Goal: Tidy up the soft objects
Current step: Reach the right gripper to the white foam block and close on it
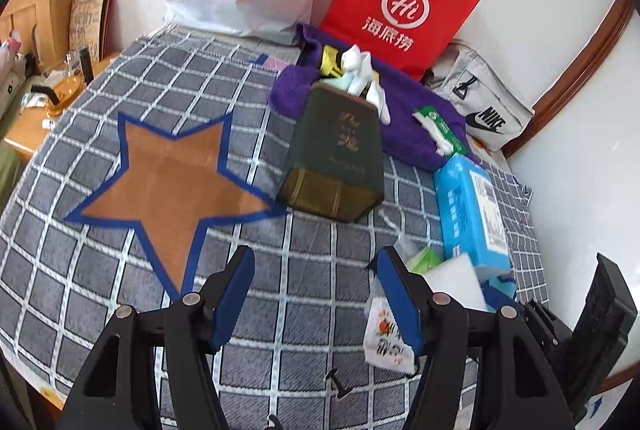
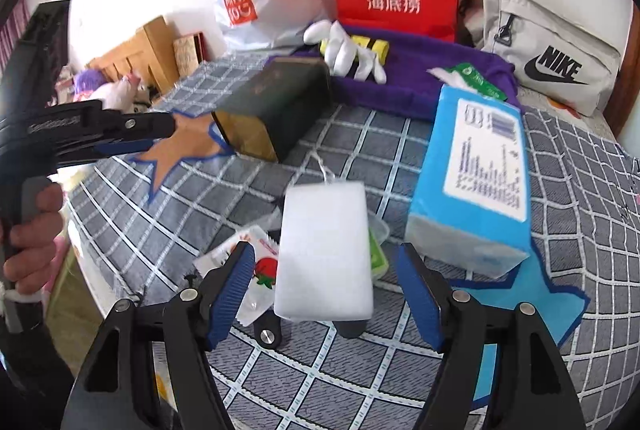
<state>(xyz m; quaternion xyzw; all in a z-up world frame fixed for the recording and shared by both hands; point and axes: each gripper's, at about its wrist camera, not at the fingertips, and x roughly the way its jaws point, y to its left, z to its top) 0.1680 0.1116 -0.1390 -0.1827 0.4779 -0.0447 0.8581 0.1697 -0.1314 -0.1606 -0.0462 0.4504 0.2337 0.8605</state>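
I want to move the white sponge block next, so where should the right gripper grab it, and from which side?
Grip the white sponge block across its two long side faces, near the close end. It lies lengthwise between the open fingers of the right gripper, so a straight approach from the near end probably works. The blue tissue pack crowds its right side.

Lying on the checked cloth (image 2: 360,370): sponge (image 2: 324,250) nearest, tissue pack (image 2: 472,185) just right of it, tin box (image 2: 276,105) behind-left beside the star patch (image 1: 168,185), towel (image 2: 432,69) behind, gloves (image 2: 348,49) resting on it.
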